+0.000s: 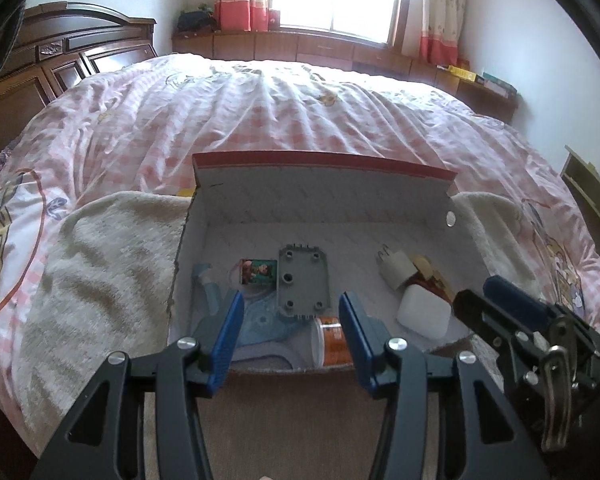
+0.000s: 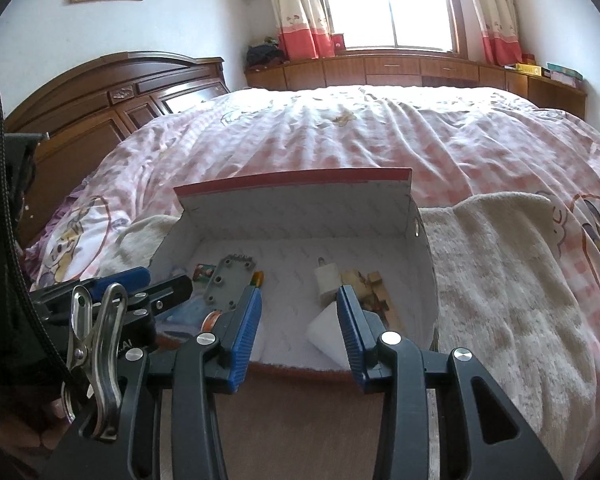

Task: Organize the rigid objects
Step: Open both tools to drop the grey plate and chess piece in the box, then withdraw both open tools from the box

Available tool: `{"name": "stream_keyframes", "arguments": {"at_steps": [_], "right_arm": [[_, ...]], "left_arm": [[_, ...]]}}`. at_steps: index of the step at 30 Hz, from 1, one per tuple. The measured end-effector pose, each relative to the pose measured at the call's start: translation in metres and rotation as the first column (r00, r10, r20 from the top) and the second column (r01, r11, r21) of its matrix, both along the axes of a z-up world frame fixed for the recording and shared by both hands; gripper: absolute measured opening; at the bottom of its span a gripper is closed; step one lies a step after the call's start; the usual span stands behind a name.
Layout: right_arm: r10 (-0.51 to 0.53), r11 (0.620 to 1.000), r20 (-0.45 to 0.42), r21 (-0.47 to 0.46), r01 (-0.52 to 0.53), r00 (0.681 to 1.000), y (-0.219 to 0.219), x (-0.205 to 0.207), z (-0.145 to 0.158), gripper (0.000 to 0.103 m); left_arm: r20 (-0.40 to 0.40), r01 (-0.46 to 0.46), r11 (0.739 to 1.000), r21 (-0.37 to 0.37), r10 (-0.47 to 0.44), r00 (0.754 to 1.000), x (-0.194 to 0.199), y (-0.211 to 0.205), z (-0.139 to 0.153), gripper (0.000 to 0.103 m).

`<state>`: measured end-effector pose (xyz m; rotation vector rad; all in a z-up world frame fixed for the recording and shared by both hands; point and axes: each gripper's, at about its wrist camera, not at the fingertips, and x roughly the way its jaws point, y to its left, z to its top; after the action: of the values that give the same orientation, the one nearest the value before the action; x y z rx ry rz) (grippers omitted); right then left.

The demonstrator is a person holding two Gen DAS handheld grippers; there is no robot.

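We see the cardboard box (image 1: 320, 196) on the bed's near edge, holding small rigid pieces: a grey plate (image 1: 305, 280), a white block (image 1: 423, 315), an orange-labelled jar (image 1: 332, 340). They look light and stiff; we would pinch the block's flat sides. Our left gripper (image 1: 291, 320) and right gripper (image 2: 298, 316) hang spread, empty.

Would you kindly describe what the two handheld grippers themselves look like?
Both match: the left gripper and right gripper have black angular linkage arms with round silver pivot bolts and two flat blue fingers with ribbed pads. A shiny metal spring clip hangs on the left one's side, and a braided black cable runs beside it. White lettering there is too small to read.
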<state>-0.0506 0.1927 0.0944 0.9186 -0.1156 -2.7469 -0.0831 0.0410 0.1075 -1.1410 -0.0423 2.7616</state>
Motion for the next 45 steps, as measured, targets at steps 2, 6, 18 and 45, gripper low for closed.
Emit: {"name": "stream_keyframes", "arguments": {"at_steps": [2,6,18,45], "right_arm": [[0.002,1.0,-0.001,-0.002,-0.002,1.0,-0.001,0.005,0.001,0.04],[0.008,1.0,-0.005,-0.004,-0.008,1.0,-0.002,0.015,0.002,0.04],[-0.001,1.0,0.012,-0.001,0.001,1.0,-0.003,0.044,-0.012,0.04],[-0.057,0.998,0.153,0.043,0.051,0.987,0.006,0.04,-0.084,0.04]], "left_arm": [[-0.001,0.0,1.0,0.001,0.0,1.0,0.005,-0.001,0.001,0.052],[0.0,-0.001,1.0,-0.001,0.001,1.0,0.016,-0.001,0.001,0.052],[0.014,0.002,1.0,-0.014,-0.002,1.0,0.045,0.0,-0.014,0.052],[0.071,-0.028,0.998,-0.052,0.032,0.997,0.046,0.003,-0.088,0.054]]}}
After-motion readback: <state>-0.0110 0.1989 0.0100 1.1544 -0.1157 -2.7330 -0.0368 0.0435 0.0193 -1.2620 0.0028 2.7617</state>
